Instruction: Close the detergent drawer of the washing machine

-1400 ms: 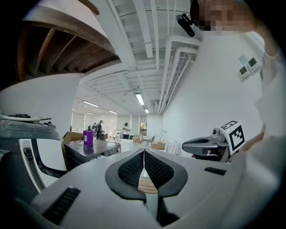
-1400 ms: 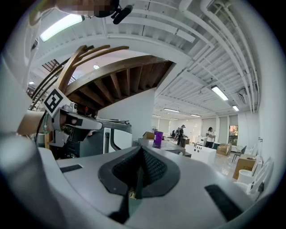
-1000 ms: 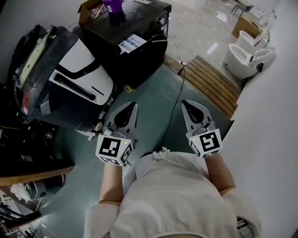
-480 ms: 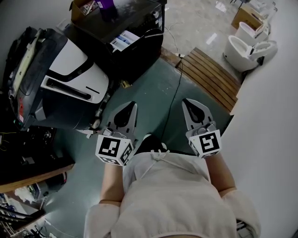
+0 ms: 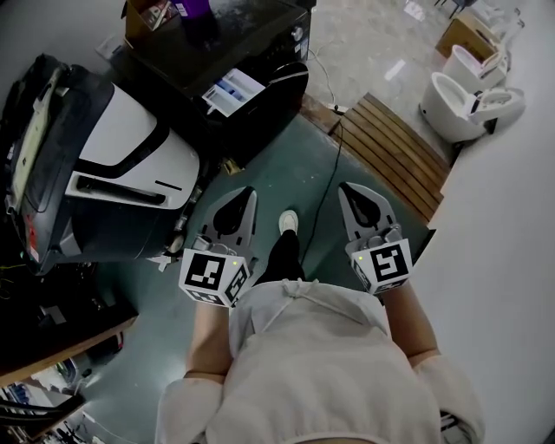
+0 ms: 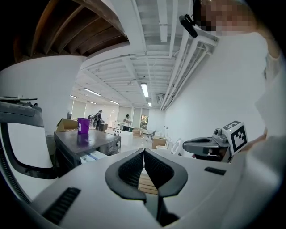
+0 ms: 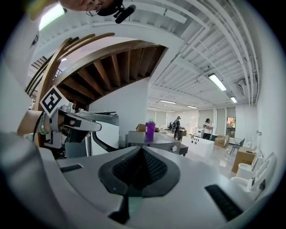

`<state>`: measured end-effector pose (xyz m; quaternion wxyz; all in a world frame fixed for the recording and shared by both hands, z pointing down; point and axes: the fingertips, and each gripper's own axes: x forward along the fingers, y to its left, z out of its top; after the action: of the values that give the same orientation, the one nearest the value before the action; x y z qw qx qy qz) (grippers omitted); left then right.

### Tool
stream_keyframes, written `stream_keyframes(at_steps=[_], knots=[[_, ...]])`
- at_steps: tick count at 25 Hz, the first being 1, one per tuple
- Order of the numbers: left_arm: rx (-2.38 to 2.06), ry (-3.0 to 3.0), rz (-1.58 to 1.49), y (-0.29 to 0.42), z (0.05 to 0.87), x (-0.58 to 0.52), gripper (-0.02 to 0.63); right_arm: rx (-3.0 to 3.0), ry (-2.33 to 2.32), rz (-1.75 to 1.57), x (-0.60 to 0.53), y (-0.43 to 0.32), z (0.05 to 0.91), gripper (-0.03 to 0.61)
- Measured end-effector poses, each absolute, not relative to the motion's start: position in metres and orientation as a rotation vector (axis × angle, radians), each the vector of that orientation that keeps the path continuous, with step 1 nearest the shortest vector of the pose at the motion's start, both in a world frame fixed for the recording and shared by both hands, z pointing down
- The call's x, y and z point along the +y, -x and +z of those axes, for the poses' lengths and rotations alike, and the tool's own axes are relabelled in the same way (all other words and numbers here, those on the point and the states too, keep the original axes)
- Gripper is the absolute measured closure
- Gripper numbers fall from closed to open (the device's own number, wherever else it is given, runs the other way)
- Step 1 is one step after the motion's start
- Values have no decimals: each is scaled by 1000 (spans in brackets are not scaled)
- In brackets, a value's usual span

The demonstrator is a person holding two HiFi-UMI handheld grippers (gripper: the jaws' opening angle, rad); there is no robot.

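The black washing machine stands at the top of the head view, several steps ahead of me. Its detergent drawer sticks out open, white with a blue patch. A purple container rests on the lid. My left gripper and right gripper are held side by side at waist height, both shut and empty, far short of the machine. The left gripper view shows the machine and drawer ahead to the left; the right gripper view shows the machine straight ahead.
A large black-and-white appliance lies at the left. A wooden slat platform and a black cable lie on the green floor at the right. White basins stand by the white wall. A foot steps between the grippers.
The washing machine and the big appliance have slid down in the head view as the person walks forward. A foot has stepped out ahead. Both grippers keep the same shut pose.
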<state>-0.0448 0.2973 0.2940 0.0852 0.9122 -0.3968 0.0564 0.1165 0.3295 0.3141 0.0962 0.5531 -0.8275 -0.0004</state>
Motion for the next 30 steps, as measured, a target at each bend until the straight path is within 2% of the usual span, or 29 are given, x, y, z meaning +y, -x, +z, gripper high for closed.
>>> stream_keyframes(at_steps=[13,30], knots=[[-1239,-2704,225,50,299,74,592,-2422,-1623,96,92,-117,310,574],[-1599,-2378,254,80,335,-15,592,-2586,-1159,170,-56,-83,354,574]])
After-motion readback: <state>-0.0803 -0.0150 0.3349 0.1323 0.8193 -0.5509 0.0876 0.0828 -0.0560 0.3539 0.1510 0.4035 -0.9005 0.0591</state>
